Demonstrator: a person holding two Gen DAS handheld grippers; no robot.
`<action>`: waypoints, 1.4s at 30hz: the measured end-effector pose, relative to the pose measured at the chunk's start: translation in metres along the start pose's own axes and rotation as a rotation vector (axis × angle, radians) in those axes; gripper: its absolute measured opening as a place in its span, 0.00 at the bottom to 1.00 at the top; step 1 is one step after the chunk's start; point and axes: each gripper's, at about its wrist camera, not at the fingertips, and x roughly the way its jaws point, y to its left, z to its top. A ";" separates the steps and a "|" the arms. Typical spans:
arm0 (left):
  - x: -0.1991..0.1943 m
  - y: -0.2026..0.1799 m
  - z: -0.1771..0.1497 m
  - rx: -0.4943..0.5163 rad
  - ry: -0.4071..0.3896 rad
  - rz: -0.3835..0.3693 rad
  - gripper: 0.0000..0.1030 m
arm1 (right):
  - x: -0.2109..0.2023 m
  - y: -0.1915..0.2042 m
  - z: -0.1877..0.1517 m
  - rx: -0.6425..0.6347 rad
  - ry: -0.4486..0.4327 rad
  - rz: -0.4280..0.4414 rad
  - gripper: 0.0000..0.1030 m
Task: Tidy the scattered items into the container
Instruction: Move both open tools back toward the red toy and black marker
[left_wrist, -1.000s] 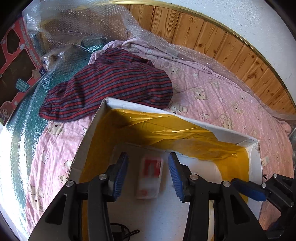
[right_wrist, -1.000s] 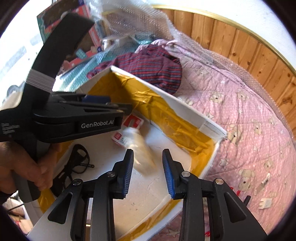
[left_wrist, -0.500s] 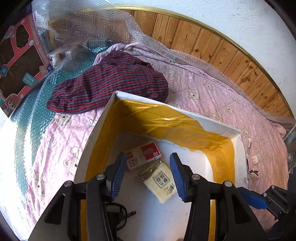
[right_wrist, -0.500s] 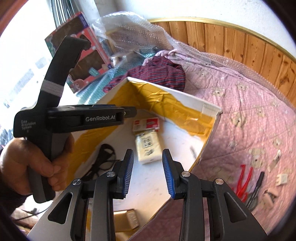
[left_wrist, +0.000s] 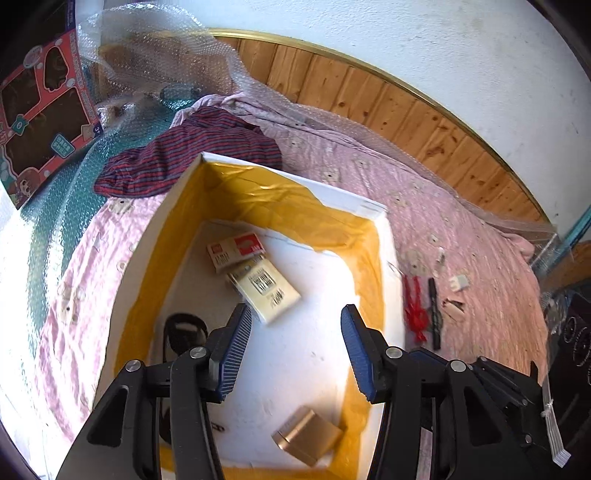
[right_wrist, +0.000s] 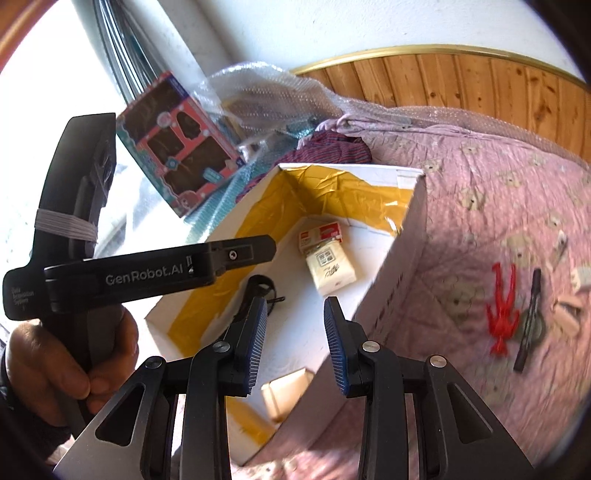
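Box (left_wrist: 384, 236), white with yellow tape lining its inner walls, is seen lying on the pink quilt (left_wrist: 461, 236), and several things are already held in it: a cream packet (left_wrist: 267, 291), a red-and-white carton (left_wrist: 236, 249) touching it at its 11 o'clock, a small tan carton (left_wrist: 306, 435) near the front wall, and a black strap (left_wrist: 183, 328) at the left wall. The left gripper (left_wrist: 293, 349) is held spread over the box with nothing between its pads. The right gripper (right_wrist: 295, 343) is likewise spread and empty above the box's right edge.

What is left outside is found on the quilt at about 3 o'clock from the box: a red plastic figure (right_wrist: 502, 306), a black stick-like thing (right_wrist: 532, 314) just beside it, and a few pale scraps (right_wrist: 567, 314) further out; these are blurred and cannot be told exactly.

The red figure is judged light, stiff and thin-limbed, so it is best taken across the body, where it is thickest, rather than by a leg that could bend or slip. The black stick is probably best pinched at mid-length. The soft quilt may be caught if the pads are pressed too deep.
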 end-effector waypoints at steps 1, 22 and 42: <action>-0.004 -0.004 -0.004 0.005 -0.002 -0.004 0.51 | -0.005 0.000 -0.004 0.005 -0.008 0.003 0.34; -0.043 -0.084 -0.082 0.114 -0.035 -0.029 0.51 | -0.076 -0.033 -0.081 0.111 -0.088 0.028 0.34; 0.026 -0.189 -0.099 0.291 0.069 -0.106 0.52 | -0.106 -0.132 -0.111 0.314 -0.111 -0.078 0.34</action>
